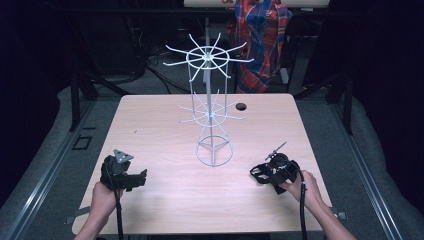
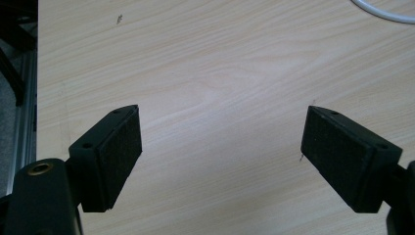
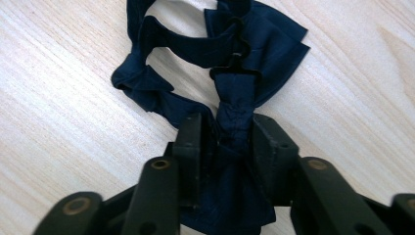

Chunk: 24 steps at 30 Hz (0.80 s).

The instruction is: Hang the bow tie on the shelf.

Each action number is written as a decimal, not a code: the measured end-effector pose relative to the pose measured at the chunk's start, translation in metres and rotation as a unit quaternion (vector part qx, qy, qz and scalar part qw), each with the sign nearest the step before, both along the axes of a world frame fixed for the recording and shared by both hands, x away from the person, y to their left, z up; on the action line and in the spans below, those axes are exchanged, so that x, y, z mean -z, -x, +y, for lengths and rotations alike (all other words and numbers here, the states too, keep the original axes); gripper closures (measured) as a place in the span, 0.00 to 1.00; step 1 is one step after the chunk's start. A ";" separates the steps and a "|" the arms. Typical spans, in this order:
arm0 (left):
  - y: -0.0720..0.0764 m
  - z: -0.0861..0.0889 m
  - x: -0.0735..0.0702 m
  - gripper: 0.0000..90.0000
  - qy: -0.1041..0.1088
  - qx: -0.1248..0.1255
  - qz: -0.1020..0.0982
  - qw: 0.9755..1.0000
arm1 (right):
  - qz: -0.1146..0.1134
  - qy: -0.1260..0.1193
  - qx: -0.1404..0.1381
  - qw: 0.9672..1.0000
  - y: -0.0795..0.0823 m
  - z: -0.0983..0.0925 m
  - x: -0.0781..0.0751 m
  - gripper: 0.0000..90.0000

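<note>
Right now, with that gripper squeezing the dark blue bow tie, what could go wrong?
The right gripper pinches only the navy bow tie's bunched middle, so it might slip out when lifted. Its loose strap trails on the table and could snag on the white wire rack's prongs.

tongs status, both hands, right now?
Left tongs: open, nothing between the pads, over bare table.
Right tongs: shut on the navy bow tie, gripping its centre knot.
</note>
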<state>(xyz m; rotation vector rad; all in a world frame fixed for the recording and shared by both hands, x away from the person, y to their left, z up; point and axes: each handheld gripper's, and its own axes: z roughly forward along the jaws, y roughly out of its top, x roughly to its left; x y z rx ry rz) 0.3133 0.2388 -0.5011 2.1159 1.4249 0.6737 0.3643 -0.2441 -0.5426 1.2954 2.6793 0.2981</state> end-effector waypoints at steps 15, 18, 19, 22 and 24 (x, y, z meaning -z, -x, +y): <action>0.000 0.001 -0.001 0.17 -0.001 0.000 -0.001 1.000 | -0.020 -0.019 -0.011 1.000 0.004 0.001 -0.006 0.80; 0.000 0.000 -0.001 0.17 -0.001 0.001 -0.001 1.000 | -0.028 -0.021 -0.012 0.999 0.004 -0.001 -0.009 0.80; 0.000 0.000 -0.001 0.17 -0.001 0.001 0.000 1.000 | -0.033 -0.031 -0.005 0.999 0.005 -0.001 -0.010 0.80; 0.001 0.001 -0.001 0.17 -0.002 -0.001 -0.002 1.000 | -0.033 -0.038 -0.003 0.999 0.005 -0.004 -0.015 0.80; 0.001 0.002 -0.001 0.17 0.000 -0.002 -0.002 1.000 | -0.036 -0.039 -0.005 0.999 0.005 -0.006 -0.017 0.80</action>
